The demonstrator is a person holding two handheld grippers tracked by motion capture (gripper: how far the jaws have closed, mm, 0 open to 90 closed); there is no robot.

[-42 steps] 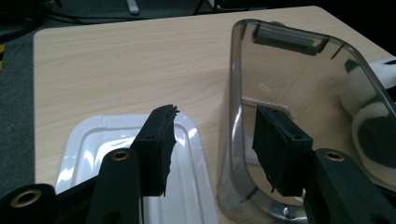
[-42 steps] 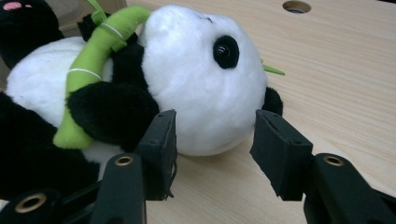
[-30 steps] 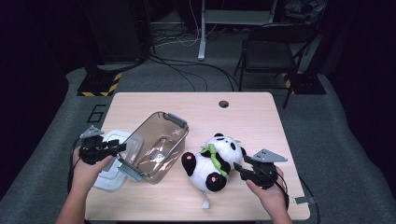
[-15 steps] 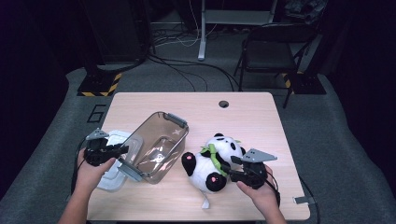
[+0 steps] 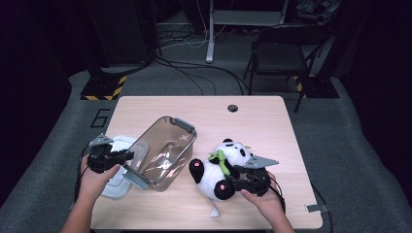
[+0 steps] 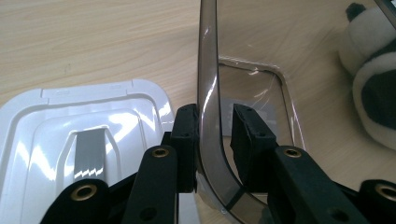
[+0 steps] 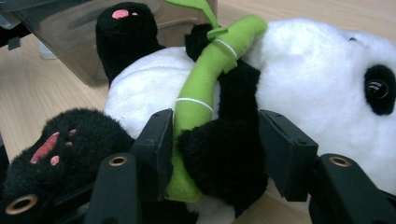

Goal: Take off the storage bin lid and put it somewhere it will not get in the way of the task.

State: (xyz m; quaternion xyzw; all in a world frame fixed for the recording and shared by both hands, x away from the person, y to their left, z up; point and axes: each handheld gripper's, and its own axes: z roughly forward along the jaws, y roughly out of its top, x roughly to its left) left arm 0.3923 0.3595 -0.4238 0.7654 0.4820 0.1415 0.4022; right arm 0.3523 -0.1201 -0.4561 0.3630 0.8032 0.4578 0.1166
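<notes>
A clear grey plastic container [image 5: 163,155] stands tilted on its side on the table, its opening facing up and right. My left gripper [image 5: 128,156] is shut on its near wall [image 6: 208,70], one jaw inside and one outside [image 6: 215,135]. A white lid [image 5: 121,143] lies flat under that hand [image 6: 70,126]. A plush panda [image 5: 223,167] lies to the right of the container. My right gripper [image 5: 232,183] has just been opening its jaws. They stand around the panda's black arm and green bamboo stalk [image 7: 205,84] without squeezing them [image 7: 215,140].
The wooden table [image 5: 262,121] has a round cable hole [image 5: 232,108] near its far edge. A folding chair [image 5: 277,48] and floor cables lie beyond the table. The container's tilted side [image 7: 60,37] sits just past the panda's foot.
My right gripper has slid left and slightly down, up to the panda, so that its jaws now flank the arm. The left hand and the container have stayed put.
</notes>
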